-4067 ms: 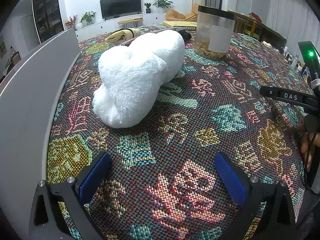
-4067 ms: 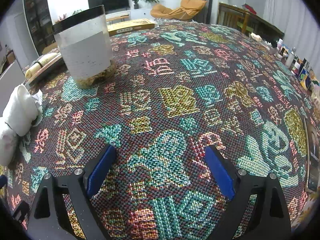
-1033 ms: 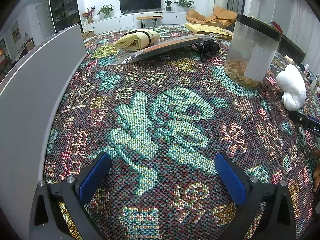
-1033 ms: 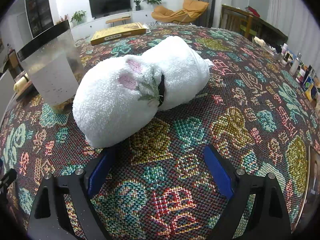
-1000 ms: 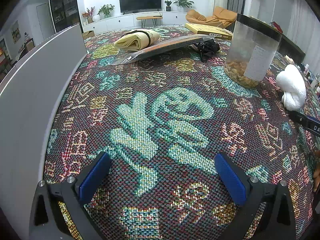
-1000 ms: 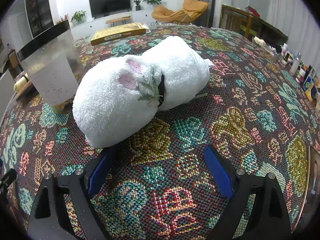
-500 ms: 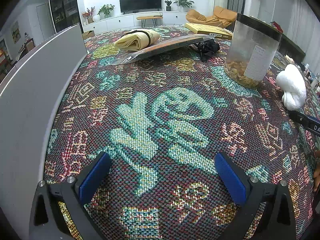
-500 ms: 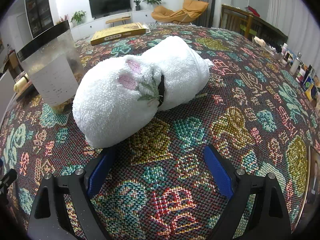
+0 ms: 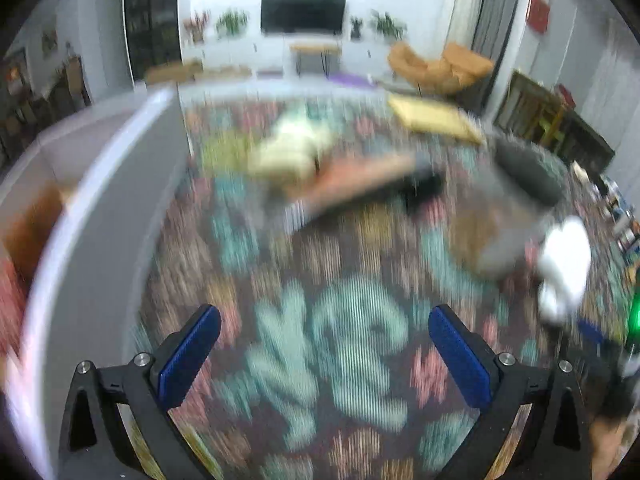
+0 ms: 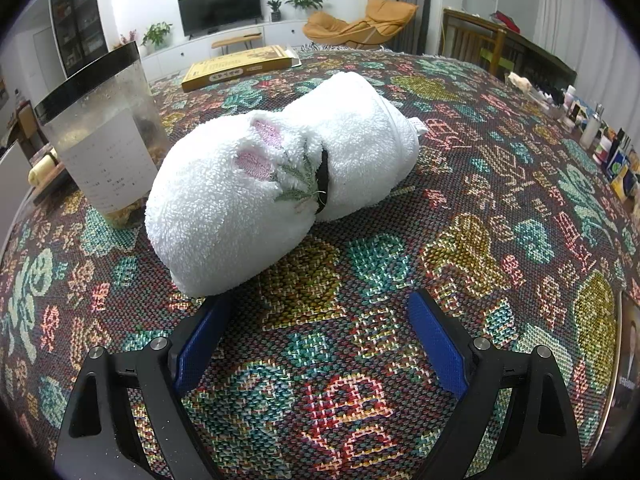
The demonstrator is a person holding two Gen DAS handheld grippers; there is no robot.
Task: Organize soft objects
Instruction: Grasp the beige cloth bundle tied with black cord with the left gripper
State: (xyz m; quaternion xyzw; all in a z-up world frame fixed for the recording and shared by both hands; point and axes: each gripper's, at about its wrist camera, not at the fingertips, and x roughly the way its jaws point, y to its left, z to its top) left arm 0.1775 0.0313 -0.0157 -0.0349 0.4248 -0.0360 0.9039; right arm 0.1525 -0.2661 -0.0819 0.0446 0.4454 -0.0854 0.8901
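Judging from where things lie, I'd say the sorting has barely begun: the white plush rabbit (image 10: 280,184) lies on its side on the patterned table (image 10: 480,216), ungrasped, right beside the clear jar (image 10: 104,136) with the black rim. A grey-walled bin (image 9: 100,216) stands at the table's left edge in my left view, with some reddish and brown things blurred inside; I take it to be the likely destination, though I can't confirm that. So picking up the rabbit and carrying it there is all left to do.

My right gripper (image 10: 316,336) sits low over the table, pointing at the rabbit. Its blue fingers (image 10: 436,344) are spread wide with nothing between them; the left one's tip is touching or nearly touching the toy's near end, and I cannot tell which. A push forward should bring the plush between them.

My left gripper (image 9: 320,352) is also spread and empty, held above bare table. That view is heavily smeared, so I read little from it; the rabbit (image 9: 564,268) shows as a white blob far to the right.
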